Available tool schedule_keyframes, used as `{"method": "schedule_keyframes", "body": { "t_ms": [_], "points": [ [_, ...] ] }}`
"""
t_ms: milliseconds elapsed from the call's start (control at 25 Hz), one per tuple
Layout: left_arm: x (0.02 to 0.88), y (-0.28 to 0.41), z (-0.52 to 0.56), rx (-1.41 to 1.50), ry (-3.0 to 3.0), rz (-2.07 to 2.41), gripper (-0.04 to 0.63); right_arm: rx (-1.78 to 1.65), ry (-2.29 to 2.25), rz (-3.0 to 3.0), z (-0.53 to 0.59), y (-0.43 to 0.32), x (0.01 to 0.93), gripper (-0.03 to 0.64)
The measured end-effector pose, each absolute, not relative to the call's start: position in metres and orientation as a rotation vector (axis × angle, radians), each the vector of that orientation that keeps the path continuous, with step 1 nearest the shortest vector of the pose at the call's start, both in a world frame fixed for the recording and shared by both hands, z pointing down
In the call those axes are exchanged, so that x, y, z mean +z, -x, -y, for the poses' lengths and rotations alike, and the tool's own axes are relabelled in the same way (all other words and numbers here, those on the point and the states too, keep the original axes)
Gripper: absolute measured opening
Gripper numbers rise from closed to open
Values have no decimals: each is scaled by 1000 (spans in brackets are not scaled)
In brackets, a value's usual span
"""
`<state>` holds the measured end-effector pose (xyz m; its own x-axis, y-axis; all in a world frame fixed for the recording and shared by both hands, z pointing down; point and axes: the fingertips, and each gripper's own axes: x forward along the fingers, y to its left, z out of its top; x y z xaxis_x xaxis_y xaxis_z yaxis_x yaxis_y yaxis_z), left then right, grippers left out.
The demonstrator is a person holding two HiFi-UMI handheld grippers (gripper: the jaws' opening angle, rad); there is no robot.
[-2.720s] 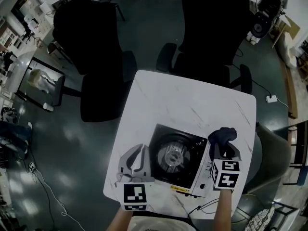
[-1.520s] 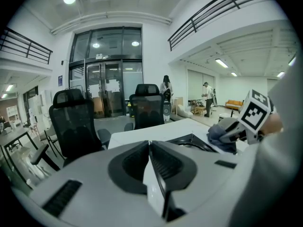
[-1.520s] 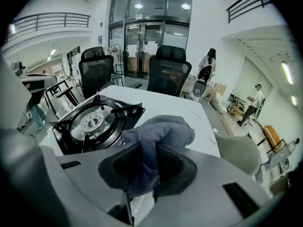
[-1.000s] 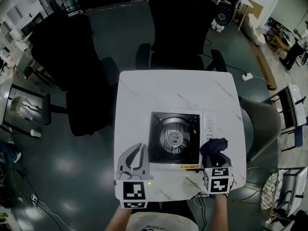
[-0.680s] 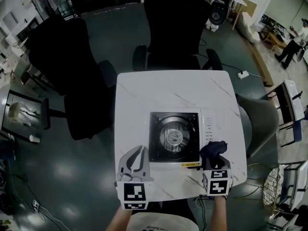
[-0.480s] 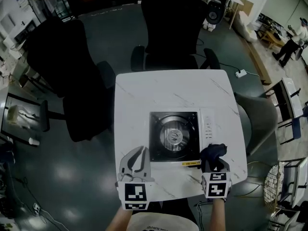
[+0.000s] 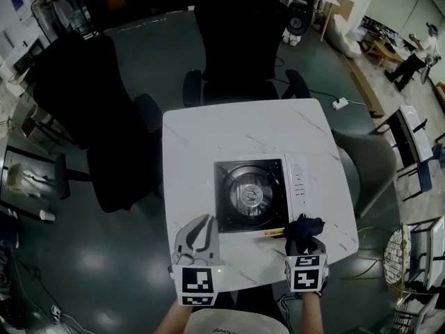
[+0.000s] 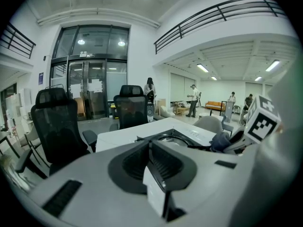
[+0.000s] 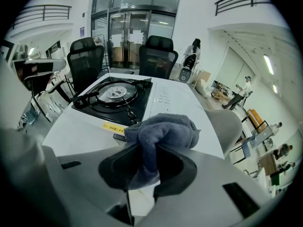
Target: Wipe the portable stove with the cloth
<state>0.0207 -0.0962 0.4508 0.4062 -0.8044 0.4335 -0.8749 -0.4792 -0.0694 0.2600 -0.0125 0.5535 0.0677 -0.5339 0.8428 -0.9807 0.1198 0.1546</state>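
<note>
Both at near table (image 7: 208,138) edge: left tongs (image 7: 204,223) pressed together; right tongs (image 9: 147,162) pinching cloth (image 9: 163,131) beside stove (image 7: 252,195).

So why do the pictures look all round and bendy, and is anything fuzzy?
Head view: the wide lens bows the table edges, and it is dim, the chairs nearly black. Left gripper view: round black border, curved railing, the shut left claw looks soft up close. Right gripper view: same round border; the cloth in the right claw looks sharp.
</note>
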Motion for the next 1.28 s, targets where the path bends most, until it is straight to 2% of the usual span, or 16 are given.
{"method": "schedule_keyframes", "body": {
  "t_ms": [1280],
  "points": [
    [462,40,88,584,-2403,1573,31,802,-1301,1739,12,-124,568,92]
  ]
}}
